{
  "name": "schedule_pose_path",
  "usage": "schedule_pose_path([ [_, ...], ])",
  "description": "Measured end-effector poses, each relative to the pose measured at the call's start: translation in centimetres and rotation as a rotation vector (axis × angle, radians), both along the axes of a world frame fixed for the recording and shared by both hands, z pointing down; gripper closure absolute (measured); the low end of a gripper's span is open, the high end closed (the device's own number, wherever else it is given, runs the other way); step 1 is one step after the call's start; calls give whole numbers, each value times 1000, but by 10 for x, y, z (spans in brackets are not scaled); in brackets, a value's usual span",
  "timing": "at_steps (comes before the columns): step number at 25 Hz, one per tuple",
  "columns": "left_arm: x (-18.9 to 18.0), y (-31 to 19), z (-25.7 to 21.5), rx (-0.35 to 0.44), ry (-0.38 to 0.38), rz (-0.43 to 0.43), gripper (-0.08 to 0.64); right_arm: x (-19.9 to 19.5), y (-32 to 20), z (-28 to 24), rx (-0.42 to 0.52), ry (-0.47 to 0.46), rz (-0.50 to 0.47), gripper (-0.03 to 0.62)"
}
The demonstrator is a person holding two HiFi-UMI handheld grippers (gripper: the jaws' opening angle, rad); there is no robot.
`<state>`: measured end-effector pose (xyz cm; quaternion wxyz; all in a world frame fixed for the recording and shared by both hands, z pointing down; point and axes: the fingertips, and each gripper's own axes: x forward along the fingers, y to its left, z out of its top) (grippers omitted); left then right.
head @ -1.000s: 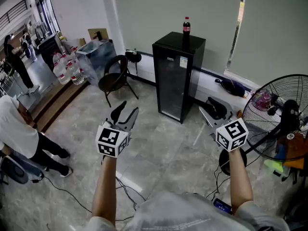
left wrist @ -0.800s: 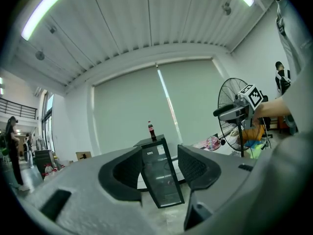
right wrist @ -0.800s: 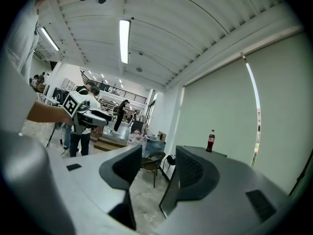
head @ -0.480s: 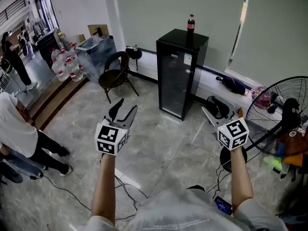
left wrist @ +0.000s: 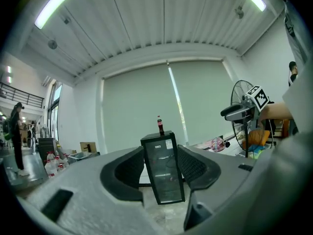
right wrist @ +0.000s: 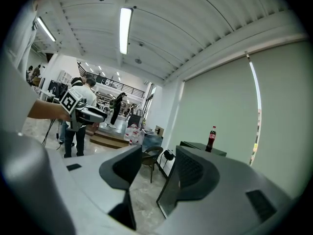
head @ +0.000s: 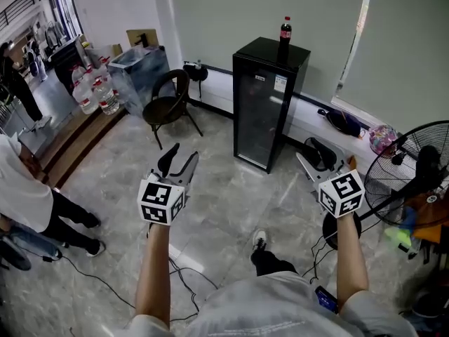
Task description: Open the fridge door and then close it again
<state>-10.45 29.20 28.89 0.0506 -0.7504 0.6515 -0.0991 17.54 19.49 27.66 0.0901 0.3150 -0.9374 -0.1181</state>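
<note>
Our jaws are standing spread on both sides, with nothing between them. We are holding the left gripper [head: 182,154] and the right gripper [head: 314,161] level, both well apart from the fridge [head: 263,111]. It is standing against the wall ahead with its glass door shut. A cola bottle [head: 285,30] is standing upright on its top, and a chair [head: 167,104] is sitting to its left.

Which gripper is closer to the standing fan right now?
Right. The right gripper is close beside the fan; the left gripper is much farther away, beyond the right one.
</note>
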Motion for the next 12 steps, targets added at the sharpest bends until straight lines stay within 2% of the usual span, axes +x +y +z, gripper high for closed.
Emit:
schedule_pose_path([
  [6, -18, -56, 22, -49, 11, -2, 360, -17, -62, 16, -25, 10, 5, 379],
  [12, -46, -145, 30, -75, 2, -14, 360, -40, -160, 23, -32, -1, 14, 379],
])
